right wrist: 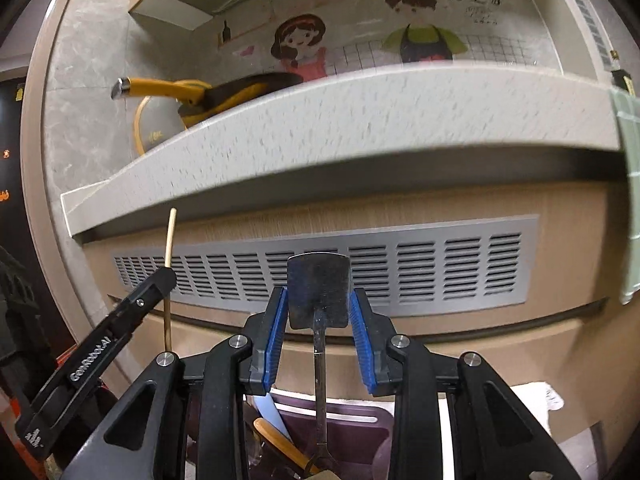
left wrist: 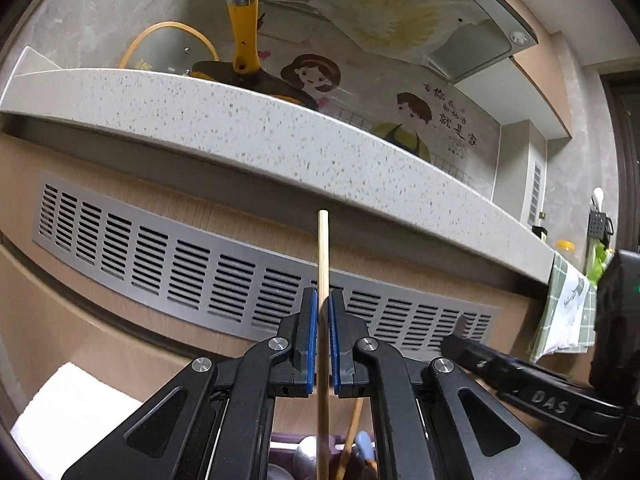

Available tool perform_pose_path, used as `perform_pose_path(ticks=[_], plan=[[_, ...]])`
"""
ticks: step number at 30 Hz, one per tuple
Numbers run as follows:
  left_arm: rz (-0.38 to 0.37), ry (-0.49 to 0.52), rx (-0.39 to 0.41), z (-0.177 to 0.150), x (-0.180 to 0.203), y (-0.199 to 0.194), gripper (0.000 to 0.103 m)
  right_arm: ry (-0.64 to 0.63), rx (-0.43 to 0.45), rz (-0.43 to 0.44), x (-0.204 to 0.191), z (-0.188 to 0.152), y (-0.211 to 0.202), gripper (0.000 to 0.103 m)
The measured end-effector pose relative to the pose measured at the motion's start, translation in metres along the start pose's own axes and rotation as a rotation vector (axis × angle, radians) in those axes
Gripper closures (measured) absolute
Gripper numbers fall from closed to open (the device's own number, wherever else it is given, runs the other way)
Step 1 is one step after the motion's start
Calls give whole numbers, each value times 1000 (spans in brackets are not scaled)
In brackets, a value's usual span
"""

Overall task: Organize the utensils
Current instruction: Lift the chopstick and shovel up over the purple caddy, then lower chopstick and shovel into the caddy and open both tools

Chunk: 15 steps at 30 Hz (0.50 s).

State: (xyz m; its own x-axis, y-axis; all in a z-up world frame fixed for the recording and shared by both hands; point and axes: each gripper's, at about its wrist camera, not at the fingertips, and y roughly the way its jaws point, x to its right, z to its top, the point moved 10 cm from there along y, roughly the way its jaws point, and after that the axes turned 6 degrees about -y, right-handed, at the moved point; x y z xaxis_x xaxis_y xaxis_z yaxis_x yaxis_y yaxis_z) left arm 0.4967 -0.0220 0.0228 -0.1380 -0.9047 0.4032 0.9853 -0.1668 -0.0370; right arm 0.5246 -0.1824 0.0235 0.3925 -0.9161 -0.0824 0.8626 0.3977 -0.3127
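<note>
My left gripper (left wrist: pixel 323 300) is shut on a thin wooden chopstick (left wrist: pixel 323 280) that stands upright between the blue pads, its top end in front of the counter edge. It also shows in the right wrist view (right wrist: pixel 169 276), with the left gripper (right wrist: pixel 160 280) beside it. My right gripper (right wrist: pixel 319 300) is shut on the flat metal end of a steel utensil (right wrist: pixel 319 292), whose shaft runs down into a purple utensil holder (right wrist: pixel 352 420). The holder (left wrist: pixel 280 440) also holds a wooden-handled utensil (right wrist: pixel 280 440) and other pieces.
A speckled white countertop (left wrist: pixel 280 128) juts out above a grey vent grille (left wrist: pixel 180 264) in a wood-tone cabinet front. A yellow-handled pan (left wrist: pixel 244 40) and glass lid sit on the counter. A green checked towel (left wrist: pixel 568 312) hangs at the right. White cloth (left wrist: pixel 68 408) lies lower left.
</note>
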Motion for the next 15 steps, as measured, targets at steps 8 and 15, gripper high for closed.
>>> perform_pose_path(ticks=[8,15], plan=[[8,-27,-59,-23,-16,-6,97,21,-105,1,1,-37,6,74],[20,-15,-128,-39,-15,-22,97,-2,-152,-17,-1,-61,-13,74]])
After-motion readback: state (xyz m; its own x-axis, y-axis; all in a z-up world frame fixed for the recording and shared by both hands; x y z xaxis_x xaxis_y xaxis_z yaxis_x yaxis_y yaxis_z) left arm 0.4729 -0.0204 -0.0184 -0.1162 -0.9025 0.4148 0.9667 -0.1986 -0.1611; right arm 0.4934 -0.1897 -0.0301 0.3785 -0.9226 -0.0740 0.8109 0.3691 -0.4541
